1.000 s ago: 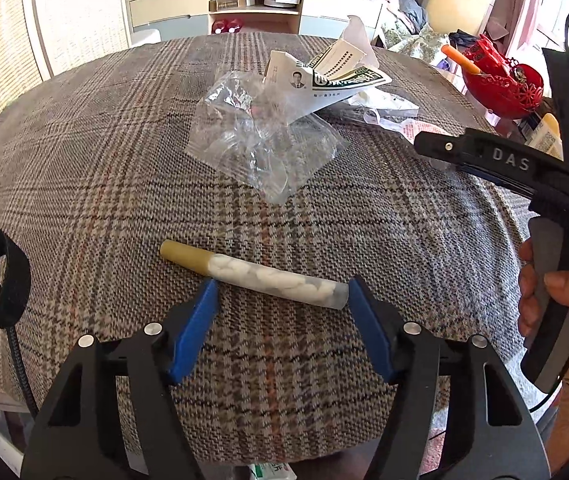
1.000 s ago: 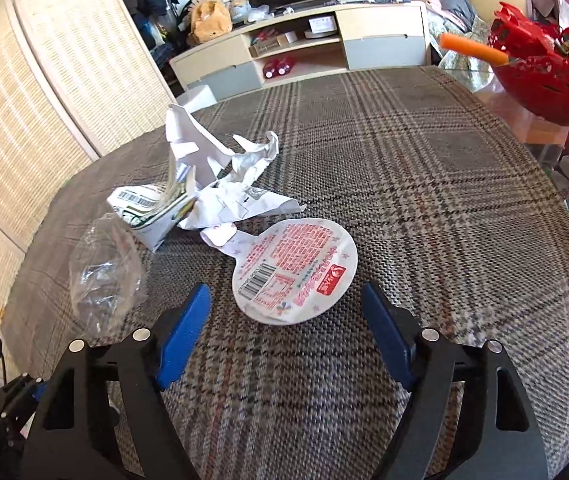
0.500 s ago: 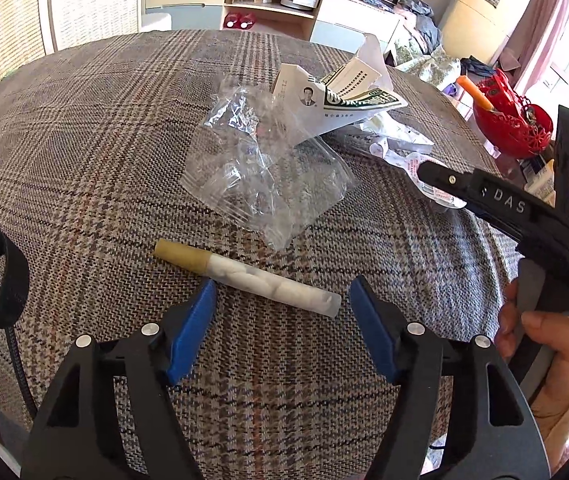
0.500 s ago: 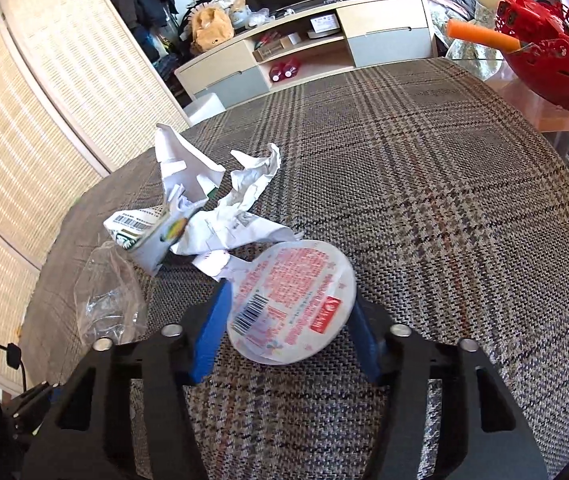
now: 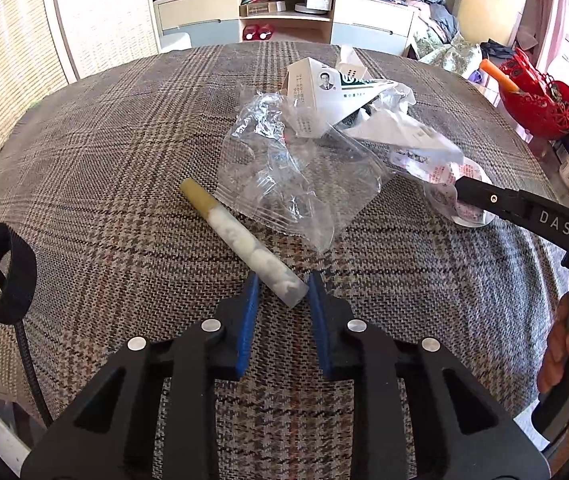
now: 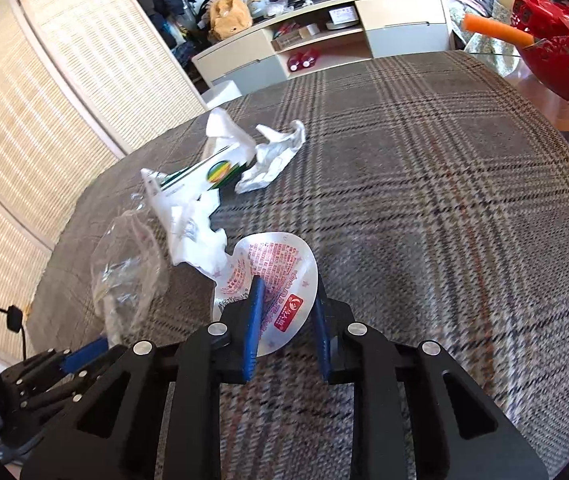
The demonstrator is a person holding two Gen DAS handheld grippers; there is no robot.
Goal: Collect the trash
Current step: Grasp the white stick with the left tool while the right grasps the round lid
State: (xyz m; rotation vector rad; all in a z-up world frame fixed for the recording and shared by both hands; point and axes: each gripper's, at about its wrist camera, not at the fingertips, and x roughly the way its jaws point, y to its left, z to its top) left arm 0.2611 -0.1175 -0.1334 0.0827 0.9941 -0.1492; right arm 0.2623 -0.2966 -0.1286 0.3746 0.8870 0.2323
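Note:
My left gripper (image 5: 280, 286) is shut on the near end of a clear tube (image 5: 244, 240) with white tablets and a tan cap, which lies on the plaid tablecloth (image 5: 104, 160). My right gripper (image 6: 286, 292) is shut on a round foil lid (image 6: 272, 268) with red print, bent between the blue pads; it also shows in the left wrist view (image 5: 448, 188). A crumpled clear plastic bag (image 5: 292, 176), a torn printed carton (image 5: 324, 96) and crumpled white paper (image 6: 274, 156) lie beyond.
A red basket (image 5: 540, 104) with an orange stick stands past the table's right edge. A low TV cabinet (image 5: 284, 12) stands beyond the far edge. A woven screen (image 6: 64, 100) stands to the left. The table's near edge is just below both grippers.
Both grippers closed: the left on the tube's near end, the right on the foil lid, which bent upward. The tube swung to point away from the left gripper.

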